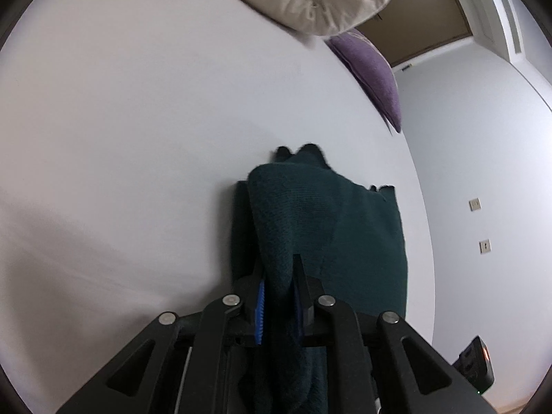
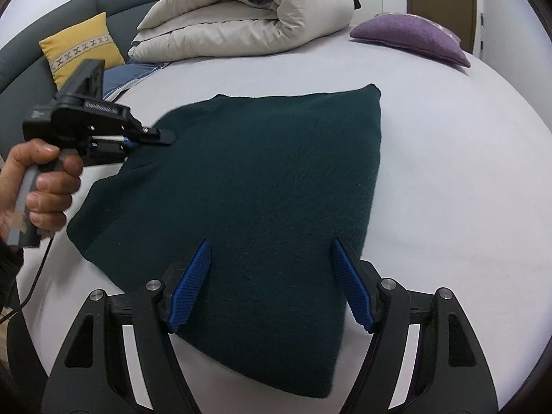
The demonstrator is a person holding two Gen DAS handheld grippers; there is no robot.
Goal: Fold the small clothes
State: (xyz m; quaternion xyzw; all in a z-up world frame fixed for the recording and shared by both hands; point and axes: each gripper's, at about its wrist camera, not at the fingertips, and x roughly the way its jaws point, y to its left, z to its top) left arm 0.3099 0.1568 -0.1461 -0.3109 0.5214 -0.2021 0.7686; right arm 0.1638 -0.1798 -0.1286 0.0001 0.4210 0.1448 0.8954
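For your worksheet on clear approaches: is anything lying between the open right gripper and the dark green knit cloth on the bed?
Nothing visible. The right gripper hangs open directly over the dark green cloth, with only air between. The left gripper is pinching the cloth's far edge, off to the side.

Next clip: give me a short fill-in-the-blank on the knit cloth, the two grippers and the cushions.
1. The left gripper is shut on the dark green knit cloth's ____.
2. The right gripper's jaws stand ____ above the cloth.
3. The cushion by the rolled duvet is ____.
4. The cushion against the sofa is ____.

Missing: edge; open; purple; yellow
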